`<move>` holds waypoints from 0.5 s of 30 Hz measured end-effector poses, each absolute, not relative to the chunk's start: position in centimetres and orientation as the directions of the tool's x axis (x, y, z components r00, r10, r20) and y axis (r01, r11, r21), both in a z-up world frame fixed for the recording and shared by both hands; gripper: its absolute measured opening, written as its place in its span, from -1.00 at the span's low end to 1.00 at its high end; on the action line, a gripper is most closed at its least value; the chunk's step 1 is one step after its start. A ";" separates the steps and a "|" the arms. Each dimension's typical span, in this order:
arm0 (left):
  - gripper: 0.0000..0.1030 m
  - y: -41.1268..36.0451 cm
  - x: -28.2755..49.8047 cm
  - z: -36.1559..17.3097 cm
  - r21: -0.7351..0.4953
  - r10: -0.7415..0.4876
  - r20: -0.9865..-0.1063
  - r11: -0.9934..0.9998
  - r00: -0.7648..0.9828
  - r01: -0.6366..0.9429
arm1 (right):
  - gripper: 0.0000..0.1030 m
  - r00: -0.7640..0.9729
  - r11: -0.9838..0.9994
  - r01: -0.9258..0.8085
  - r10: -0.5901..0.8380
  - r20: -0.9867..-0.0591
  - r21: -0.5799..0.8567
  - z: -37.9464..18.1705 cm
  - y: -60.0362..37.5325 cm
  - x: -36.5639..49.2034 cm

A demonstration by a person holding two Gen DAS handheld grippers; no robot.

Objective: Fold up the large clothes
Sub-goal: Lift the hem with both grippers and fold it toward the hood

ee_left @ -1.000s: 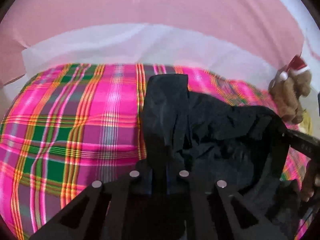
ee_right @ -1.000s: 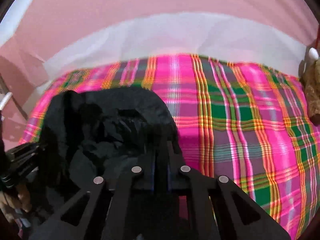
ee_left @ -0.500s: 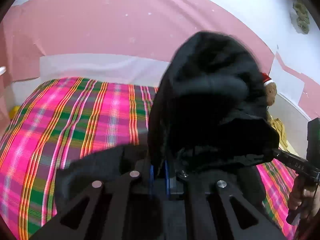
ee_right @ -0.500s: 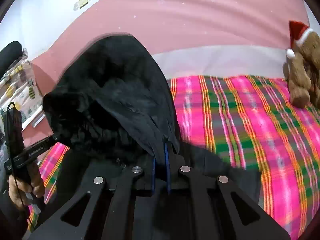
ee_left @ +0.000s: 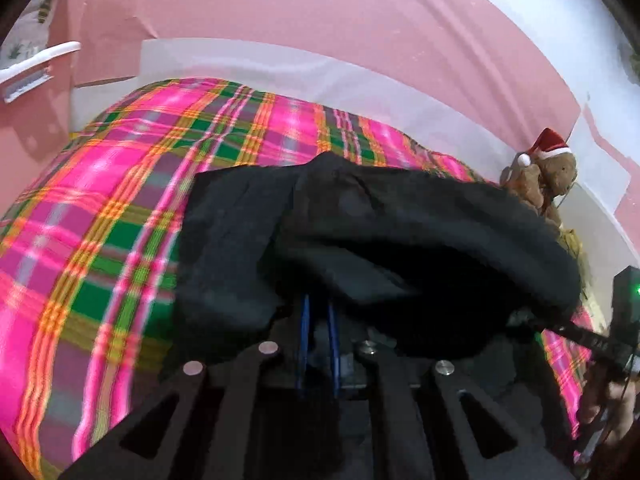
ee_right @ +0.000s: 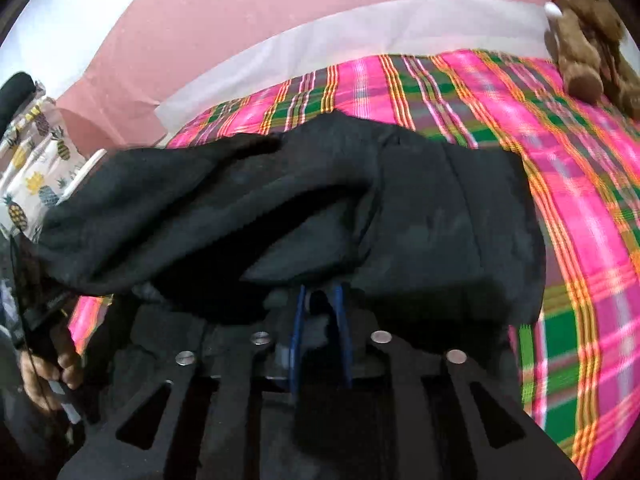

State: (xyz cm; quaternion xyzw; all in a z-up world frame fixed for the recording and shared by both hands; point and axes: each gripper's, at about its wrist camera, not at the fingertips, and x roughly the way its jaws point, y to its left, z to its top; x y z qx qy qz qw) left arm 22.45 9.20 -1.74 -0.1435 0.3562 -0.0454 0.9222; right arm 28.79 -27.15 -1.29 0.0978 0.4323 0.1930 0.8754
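Nearest, the left tool [ee_left: 318, 320] and right tool [ee_right: 320, 300] each pinch an edge of the black garment [ee_left: 360, 240] between narrow blue fingers. The cloth billows between them above the plaid bed [ee_left: 120, 200]. Farther off sits a teddy bear [ee_left: 552, 172] against the pink wall [ee_left: 320, 12].
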 end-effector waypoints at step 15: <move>-0.09 5.4 26.2 0.0 -0.341 -0.305 -0.603 0.934 0.737 0.107 | -0.12 0.439 0.813 -0.179 0.569 -0.695 0.554 -2.9 -24.6 31.7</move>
